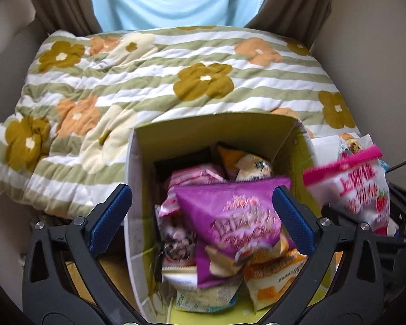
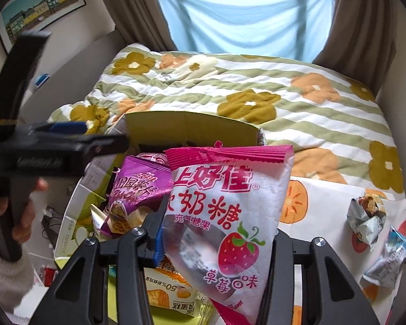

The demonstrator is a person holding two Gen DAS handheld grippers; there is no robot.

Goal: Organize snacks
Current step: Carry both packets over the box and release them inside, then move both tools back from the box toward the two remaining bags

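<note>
— Claw on the left hand (image 1: 201, 212) first: its two blue-padded fingers (image 1: 111, 219) stand spread wide over the open yellow-green cardboard box (image 1: 203, 132), pinching nothing. The purple foil crisp bag (image 1: 235, 216) lies on top of the heap between them, but neither pad presses on it.

— So it's in the box?

— Yes, resting on the other packets: a pink striped wrapper (image 1: 195, 176), an orange-and-white cake pack (image 1: 273, 279). The box sits at the near edge of a bed under a green-striped quilt with mustard and orange flowers (image 1: 154, 81).

— And from the other side?

— The right claw (image 2: 216, 243) is pressed together on the lower half of a white plastic sweet bag with a pink top seam and a strawberry print (image 2: 224, 211), held upright over the box's right rim. The left claw (image 2: 67, 135) shows across the frame, a hand (image 2: 21, 216) on its grip.

— How would that bag behave?

— Light and puffy, I'd guess: air-filled, soft, slick film. It looks likely to slide or swing if squeezed loosely. Pinching low on the body, as now, seems steady; the crimped top seam would be the firmer hold. Squeeze hard and it might burst.

— Anything left out?

— Two crumpled small wrappers, one silver-brown (image 2: 365, 216), one blue-white (image 2: 392, 257), lie on a white paper printed with orange fruit (image 2: 324, 197) to the right. Thin and crinkly; I'd take them by the bunched middle.
</note>
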